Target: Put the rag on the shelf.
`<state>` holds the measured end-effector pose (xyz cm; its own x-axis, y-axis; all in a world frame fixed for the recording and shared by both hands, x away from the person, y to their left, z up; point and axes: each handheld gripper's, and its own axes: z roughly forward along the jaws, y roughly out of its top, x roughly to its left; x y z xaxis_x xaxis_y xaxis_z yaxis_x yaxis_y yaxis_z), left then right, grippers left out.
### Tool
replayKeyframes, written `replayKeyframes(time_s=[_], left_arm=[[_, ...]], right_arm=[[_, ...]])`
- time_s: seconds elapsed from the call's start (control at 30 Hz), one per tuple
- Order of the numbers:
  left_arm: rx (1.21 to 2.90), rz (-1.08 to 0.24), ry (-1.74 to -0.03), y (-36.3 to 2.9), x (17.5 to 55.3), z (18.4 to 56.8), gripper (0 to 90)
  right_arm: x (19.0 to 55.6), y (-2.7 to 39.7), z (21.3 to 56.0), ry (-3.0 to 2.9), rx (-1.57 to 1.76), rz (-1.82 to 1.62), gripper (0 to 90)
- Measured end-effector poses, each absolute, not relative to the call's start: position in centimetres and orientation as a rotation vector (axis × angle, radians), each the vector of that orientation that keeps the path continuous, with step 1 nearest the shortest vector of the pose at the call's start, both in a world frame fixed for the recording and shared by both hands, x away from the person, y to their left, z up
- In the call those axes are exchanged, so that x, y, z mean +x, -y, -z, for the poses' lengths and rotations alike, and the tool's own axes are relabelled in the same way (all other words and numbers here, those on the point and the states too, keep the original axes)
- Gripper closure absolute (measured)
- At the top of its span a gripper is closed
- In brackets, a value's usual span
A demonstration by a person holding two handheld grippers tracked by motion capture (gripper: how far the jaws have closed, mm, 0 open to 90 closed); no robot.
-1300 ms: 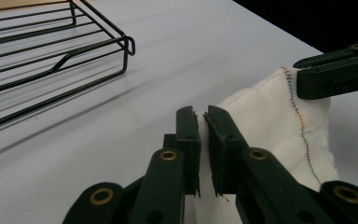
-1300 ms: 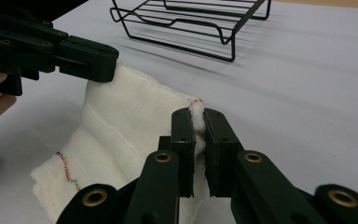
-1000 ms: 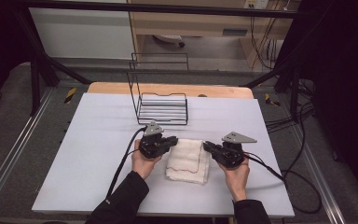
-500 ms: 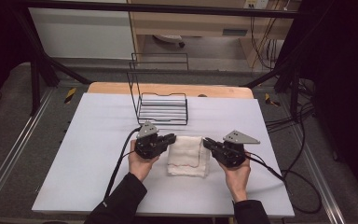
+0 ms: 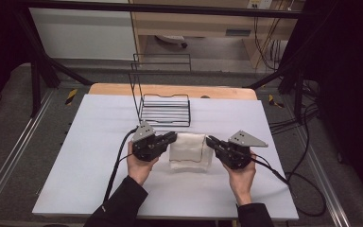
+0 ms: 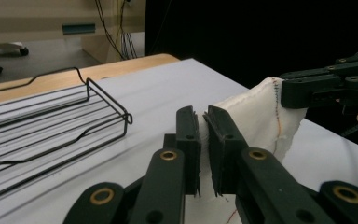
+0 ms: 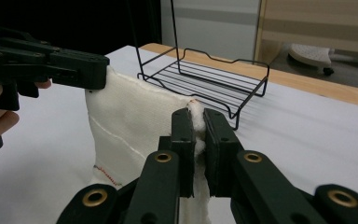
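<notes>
Cloth [image 5: 187,150] hangs stretched between both tongs, left tongs [image 5: 171,137] and right tongs [image 5: 210,140] each clenched on an edge; wire rack [image 5: 165,110] sits just beyond it, nearer the left hand.

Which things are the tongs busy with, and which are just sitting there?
Busy with:
- white cloth, pinched at both sides
- left tongs, shut on it
- right tongs, shut on it

Just sitting there:
- black wire rack, behind the cloth
- white table
</notes>
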<state>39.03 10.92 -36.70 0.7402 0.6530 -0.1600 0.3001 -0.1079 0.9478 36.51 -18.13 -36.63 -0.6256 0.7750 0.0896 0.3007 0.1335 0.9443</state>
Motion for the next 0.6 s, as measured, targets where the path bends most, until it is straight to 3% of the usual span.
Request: replayKeyframes(time_s=[0.6], left_arm=[[1.627,-0.400,-0.733,-11.4,38.4,34.6,83.4]], right_arm=[[36.0,17.7,34.5,-1.904,0.975,-1.549,83.5]])
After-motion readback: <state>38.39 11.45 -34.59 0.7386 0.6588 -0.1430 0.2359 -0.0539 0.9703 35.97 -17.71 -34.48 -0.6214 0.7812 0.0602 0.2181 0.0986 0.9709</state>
